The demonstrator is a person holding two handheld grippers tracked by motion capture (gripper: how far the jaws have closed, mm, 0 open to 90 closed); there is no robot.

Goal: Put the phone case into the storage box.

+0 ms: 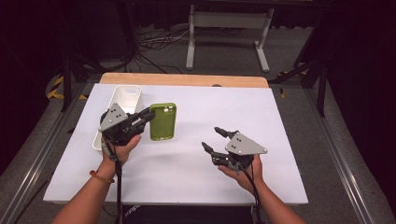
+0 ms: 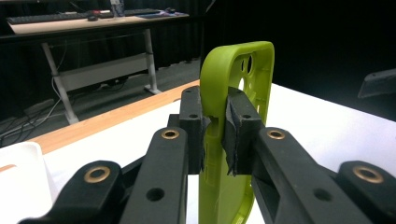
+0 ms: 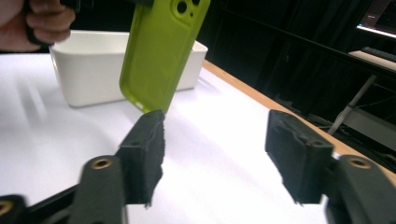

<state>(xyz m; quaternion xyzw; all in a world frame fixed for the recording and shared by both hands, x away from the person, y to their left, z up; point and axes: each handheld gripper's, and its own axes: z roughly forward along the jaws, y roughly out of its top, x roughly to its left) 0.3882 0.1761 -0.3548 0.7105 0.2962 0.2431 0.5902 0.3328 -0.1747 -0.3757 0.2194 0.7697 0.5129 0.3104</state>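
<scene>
We see the left tongs [image 1: 148, 115] clamped on the case [image 1: 163, 121] by its long edge, lifted just beside the bin [image 1: 125, 95]; the right tongs [image 1: 213, 138] stand wide, nothing between, well apart over bare surface [image 1: 187, 172], its near edge free.

The high view looks down on the table [image 1: 187, 172]; both close gripper views share the green phone case [image 2: 233, 93].
</scene>
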